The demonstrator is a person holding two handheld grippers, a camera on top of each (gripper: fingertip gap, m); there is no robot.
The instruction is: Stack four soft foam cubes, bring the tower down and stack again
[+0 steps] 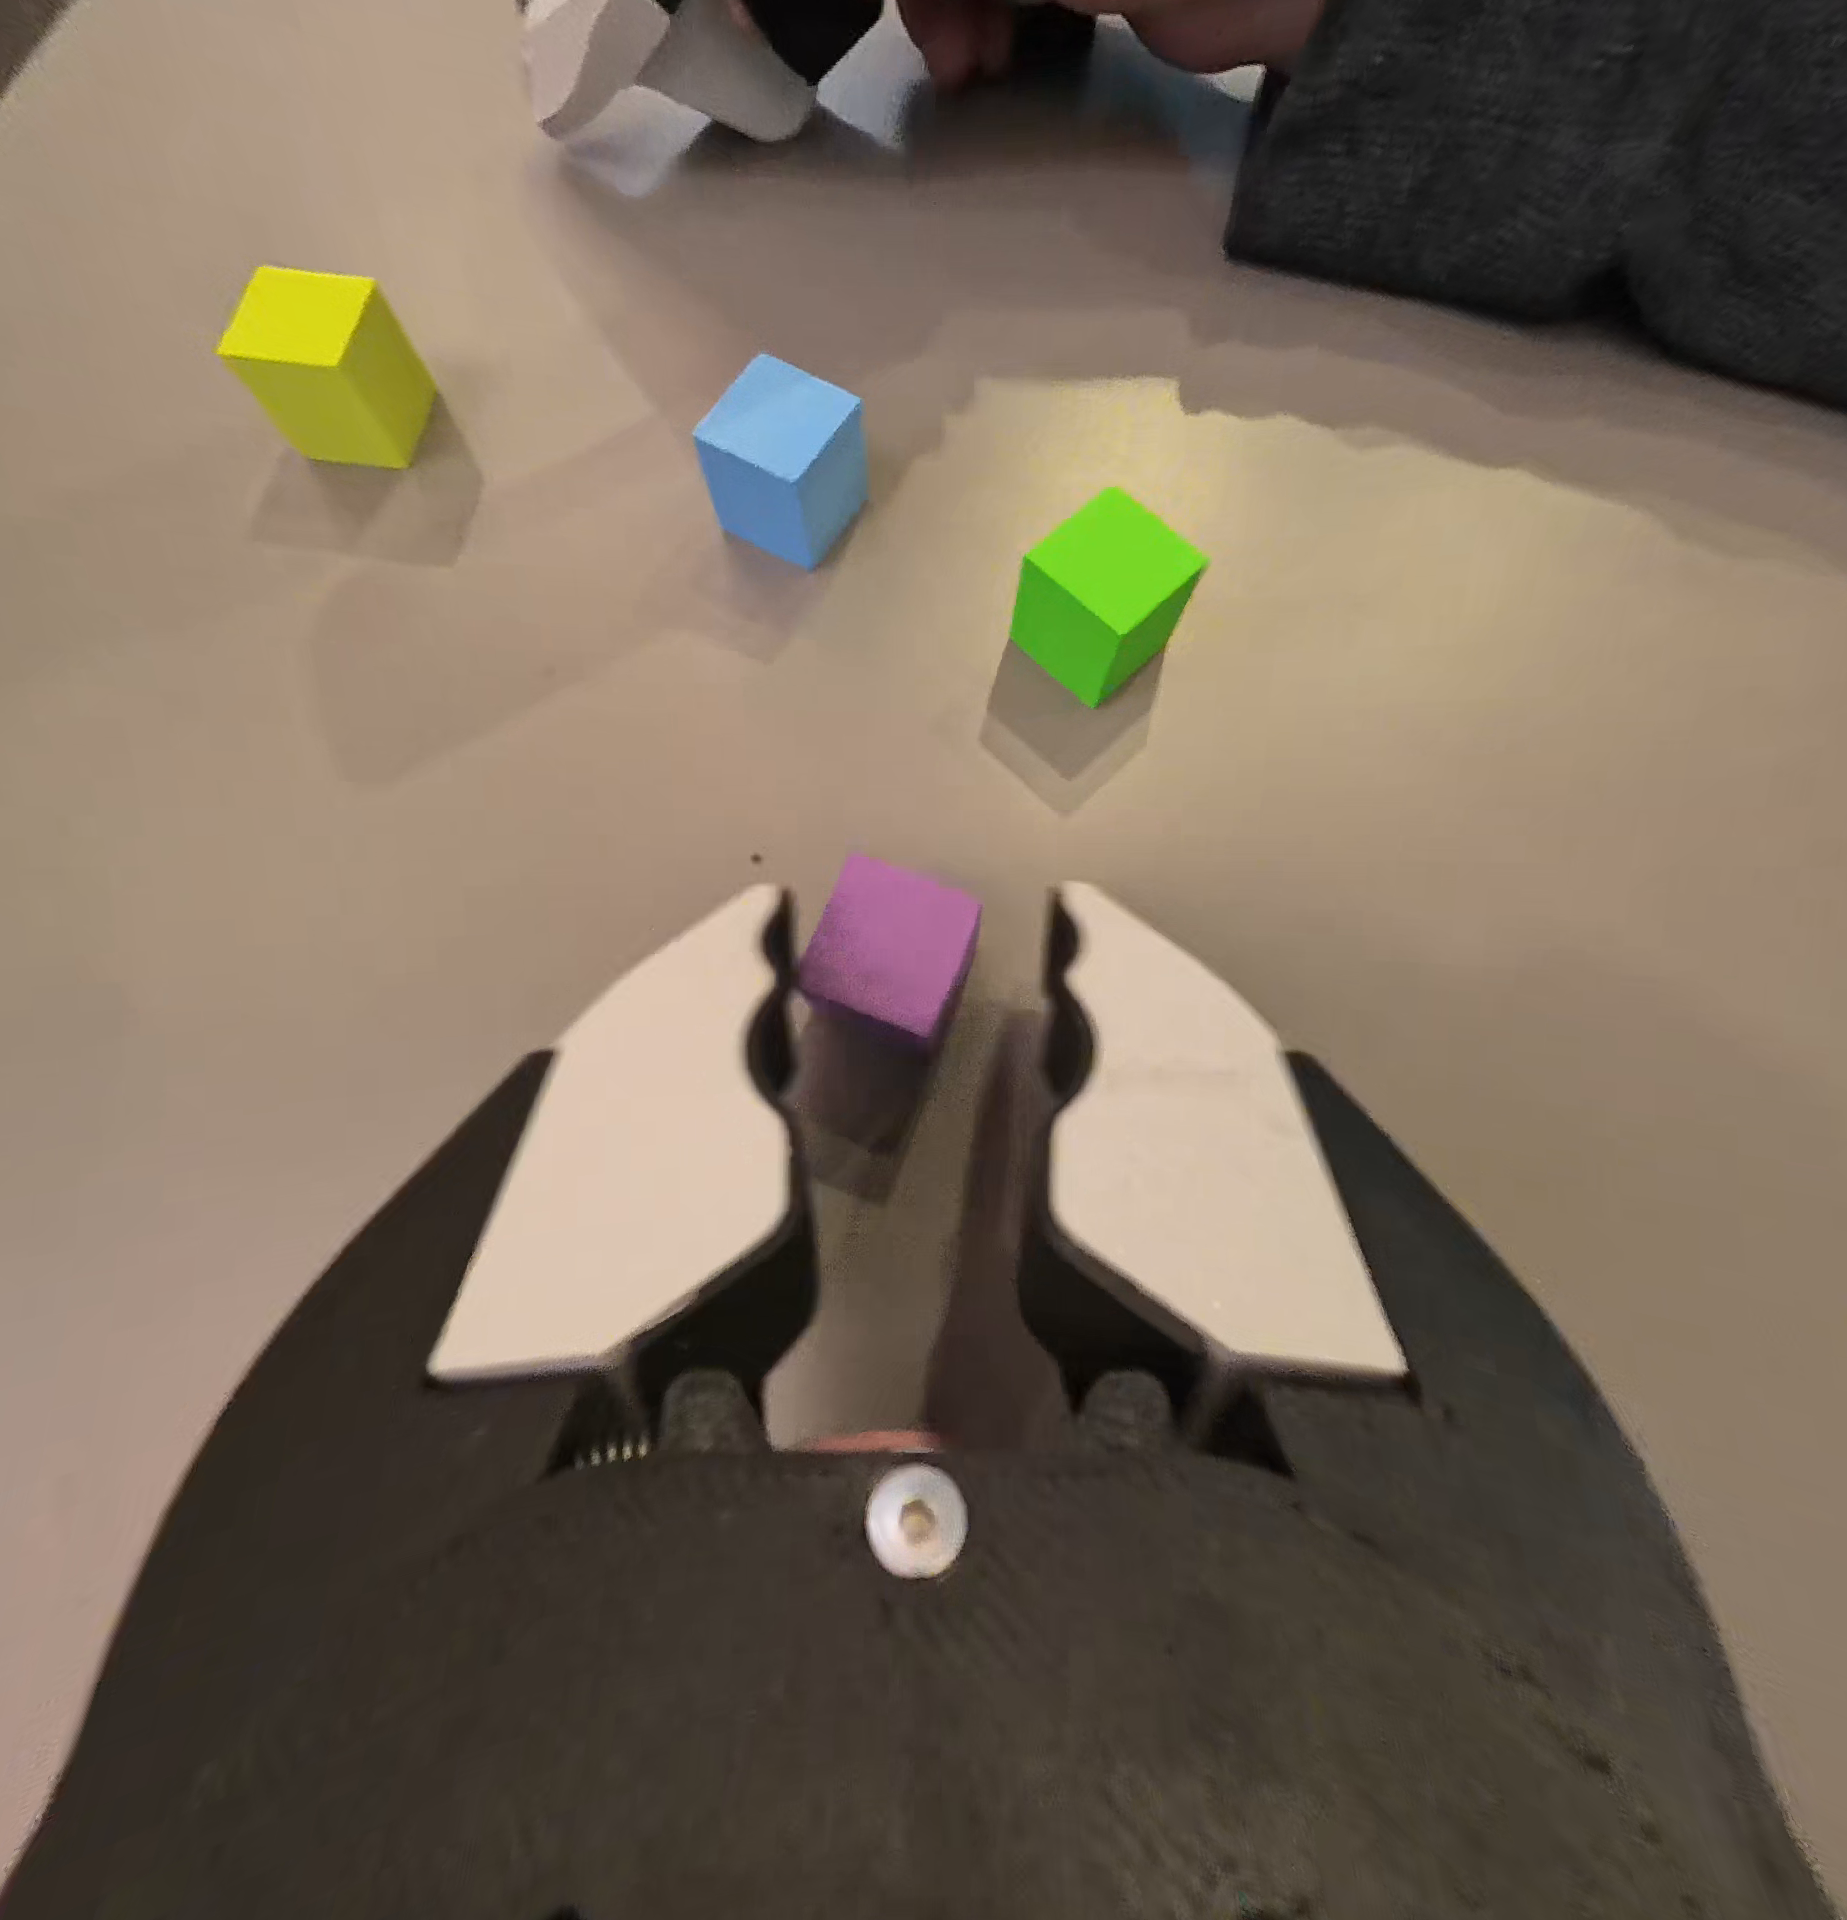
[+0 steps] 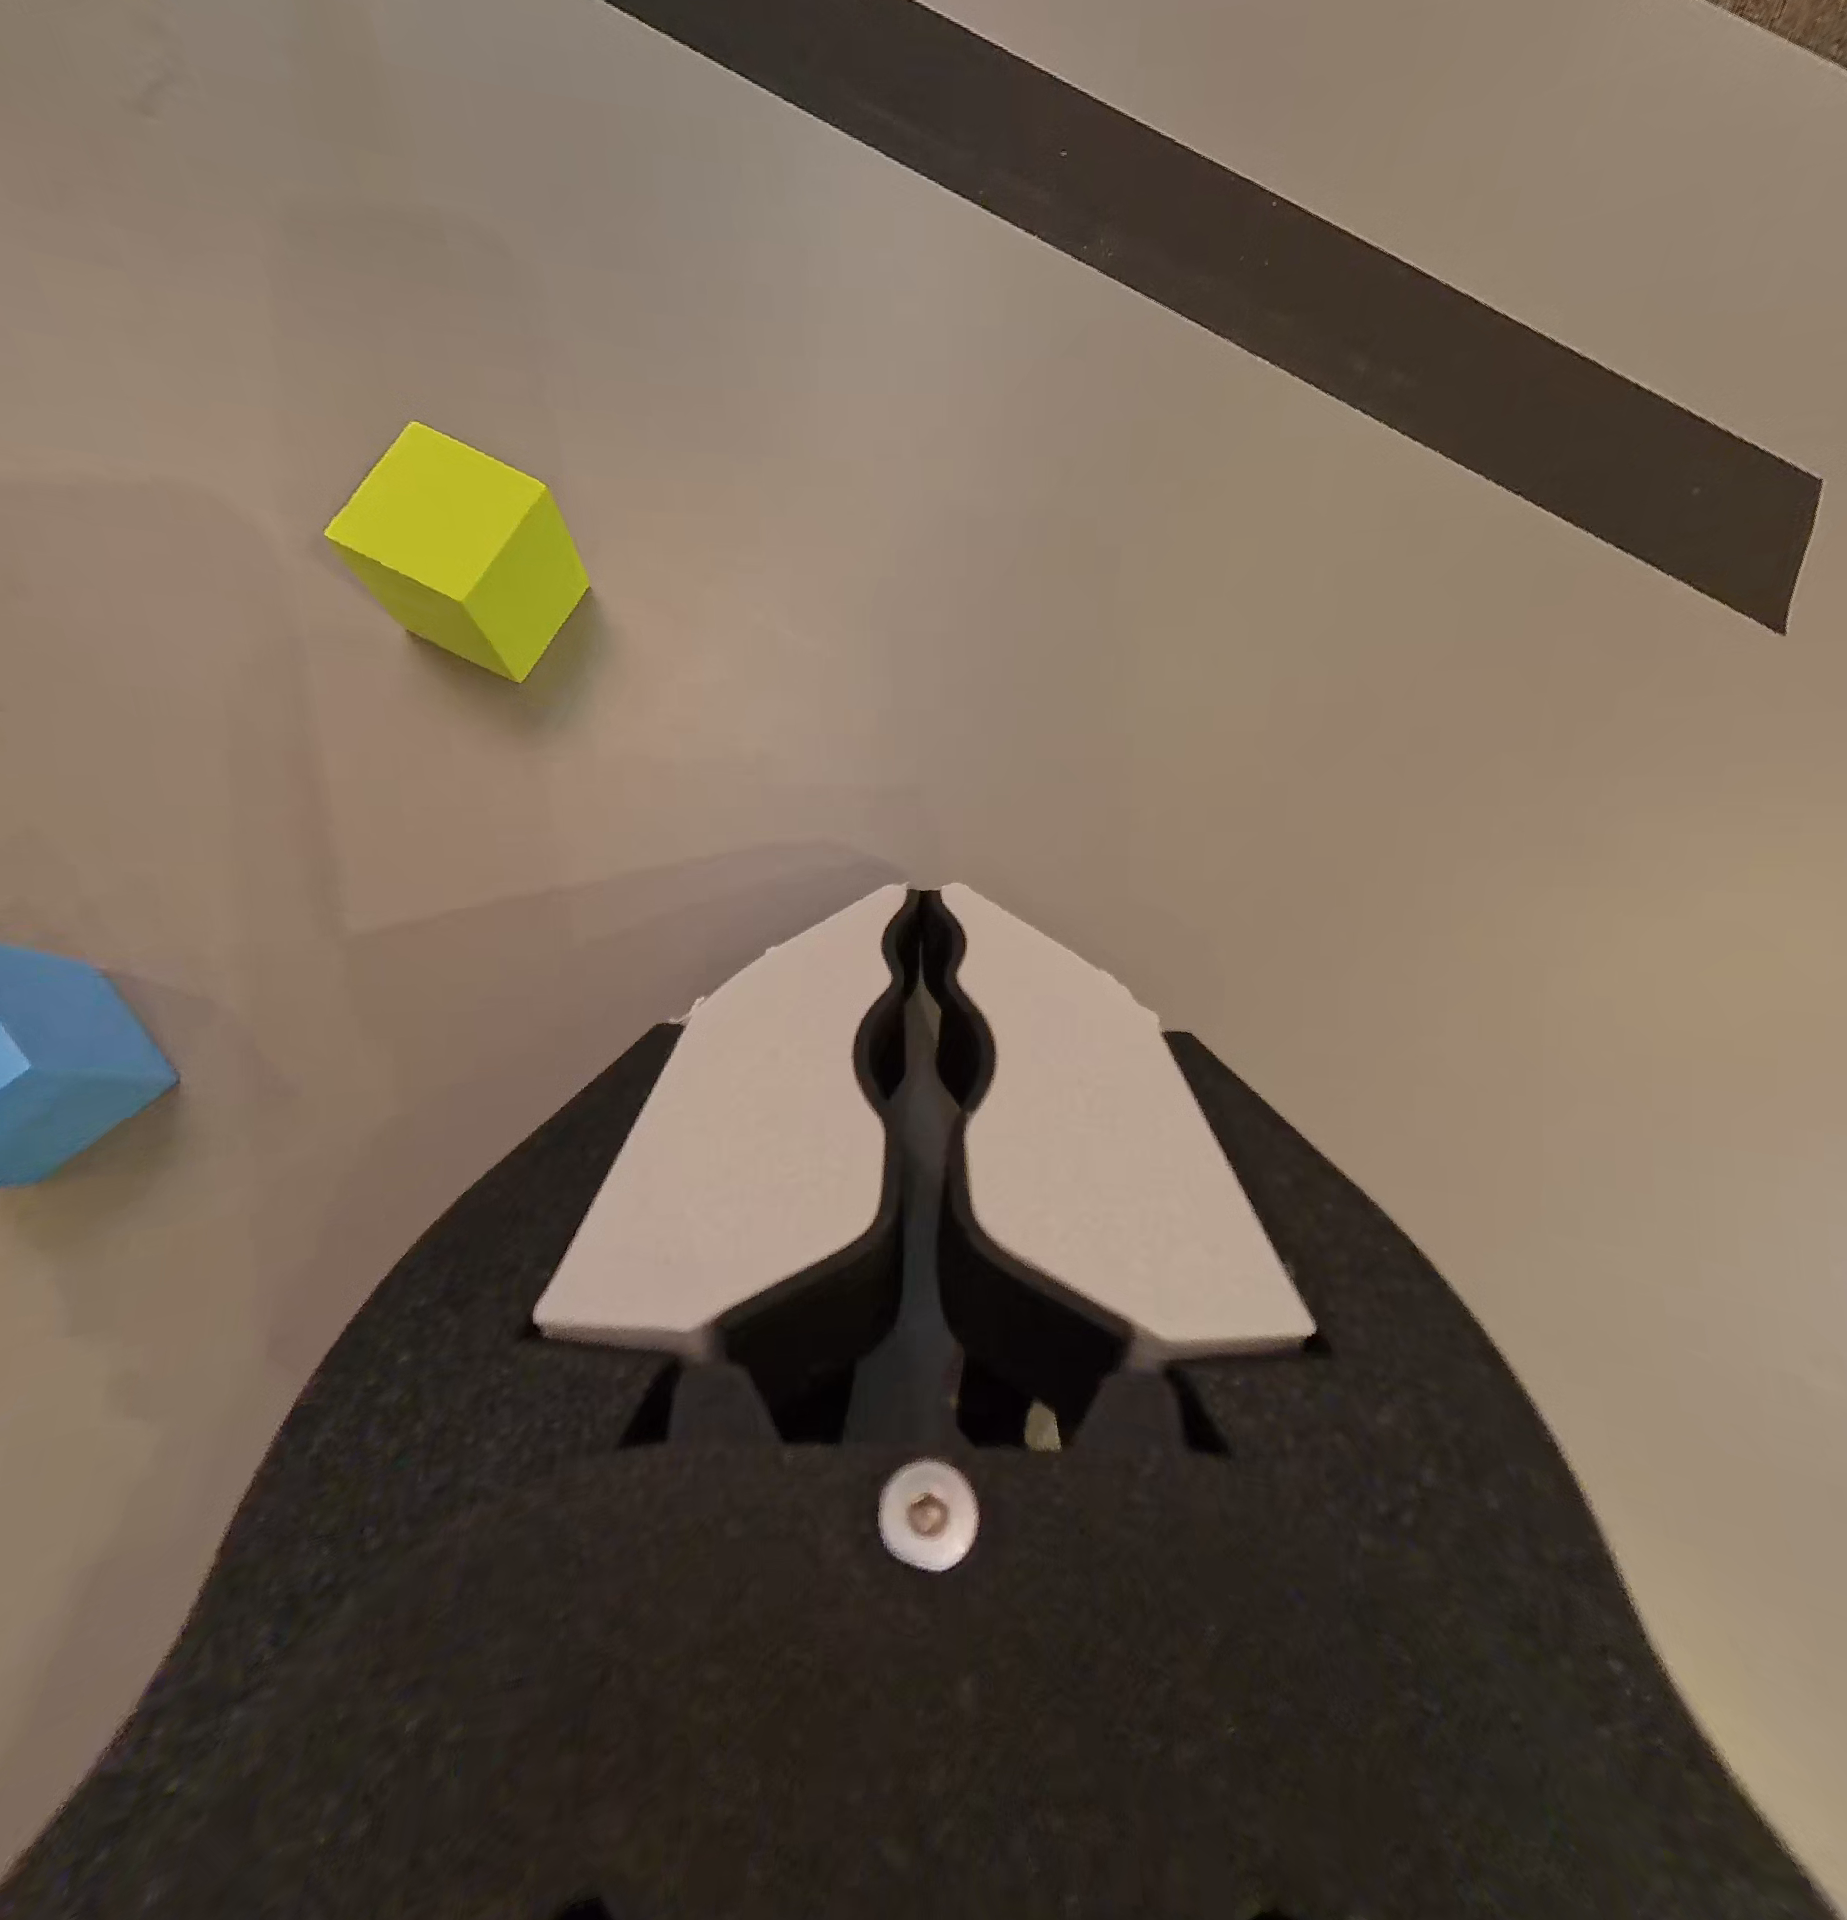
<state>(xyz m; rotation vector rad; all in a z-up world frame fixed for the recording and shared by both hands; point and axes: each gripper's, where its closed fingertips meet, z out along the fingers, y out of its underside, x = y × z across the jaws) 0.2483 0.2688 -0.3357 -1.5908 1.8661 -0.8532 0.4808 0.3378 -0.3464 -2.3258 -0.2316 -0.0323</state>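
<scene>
Jaws of the left gripper (image 1: pixel 914 899) stood spread wide with nothing clamped: the purple cube (image 1: pixel 891 948) sat between the two fingers, close against the left finger (image 1: pixel 763 914) and clear of the right one, with bare table showing in that gap. Whether the left finger actually touched the cube could not be told. Jaws of the right gripper (image 2: pixel 921 891) were closed tip to tip on nothing, over bare table (image 2: pixel 1314 831).

Seen from the left gripper, the purple cube lay dead ahead at twelve o'clock, turned slightly so that its faces did not run parallel to the fingers. A cube has no long axis, so that skew was the only alignment at issue. The green cube (image 1: pixel 1106 597) stood at one o'clock, the blue cube (image 1: pixel 784 462) just short of twelve and farther off, and the yellow cube (image 1: pixel 321 369) at ten o'clock, farthest away. All four stood apart on the table; no stack existed.

Assessment: the left gripper was plainly the nearer one, already straddling the purple cube. A small shift toward nine o'clock would have centred it before closing
</scene>
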